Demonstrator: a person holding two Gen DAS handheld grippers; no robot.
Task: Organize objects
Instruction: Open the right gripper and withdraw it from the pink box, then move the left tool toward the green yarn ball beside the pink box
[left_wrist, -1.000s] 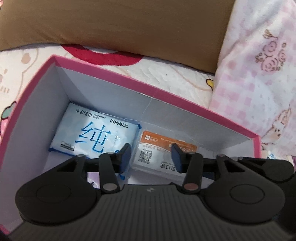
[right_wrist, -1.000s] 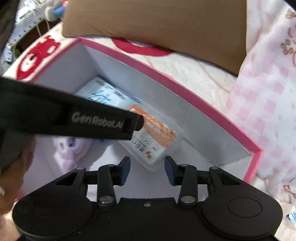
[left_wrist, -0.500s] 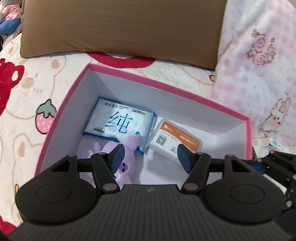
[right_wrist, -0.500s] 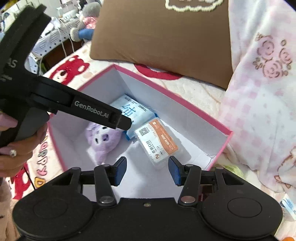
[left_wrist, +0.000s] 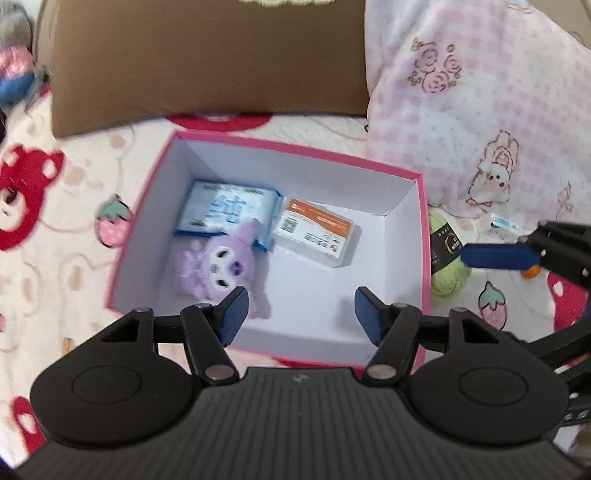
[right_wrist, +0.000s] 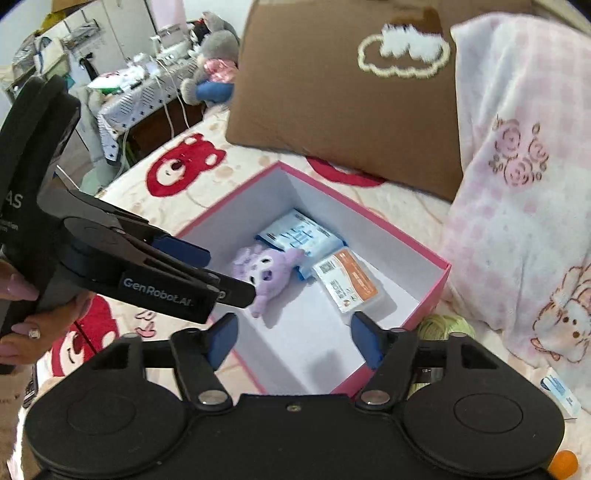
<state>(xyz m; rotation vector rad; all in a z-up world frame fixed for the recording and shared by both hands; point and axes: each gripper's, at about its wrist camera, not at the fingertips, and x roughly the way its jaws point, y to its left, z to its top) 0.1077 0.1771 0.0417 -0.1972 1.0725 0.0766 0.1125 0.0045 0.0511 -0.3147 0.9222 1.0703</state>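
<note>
A pink box (left_wrist: 295, 147) (right_wrist: 369, 218) with a white inside lies on the bedspread. In it are a blue wipes pack (left_wrist: 229, 210) (right_wrist: 299, 236), a purple plush toy (left_wrist: 218, 266) (right_wrist: 266, 273) and an orange-and-white packet (left_wrist: 317, 236) (right_wrist: 347, 286). My left gripper (left_wrist: 300, 301) hovers above the box's near edge, open and empty. My right gripper (right_wrist: 293, 326) hangs over the box's near corner; its jaws are opening with nothing between them. The right wrist view shows the left gripper (right_wrist: 229, 273) from the side, held by a hand. A green yarn ball (left_wrist: 447, 266) (right_wrist: 439, 325) lies just outside the box's right wall.
A brown pillow (left_wrist: 207, 66) (right_wrist: 343, 92) stands behind the box and a pink blanket (left_wrist: 480, 110) is heaped at the right. A small sachet (right_wrist: 559, 391) and an orange ball (right_wrist: 561, 461) lie near the right gripper. A grey plush (right_wrist: 214, 66) sits far left.
Both grippers have lifted up and back out of the box, which now looks smaller. Their jaws stand wider, the right one most. The purple plush has come into view.
</note>
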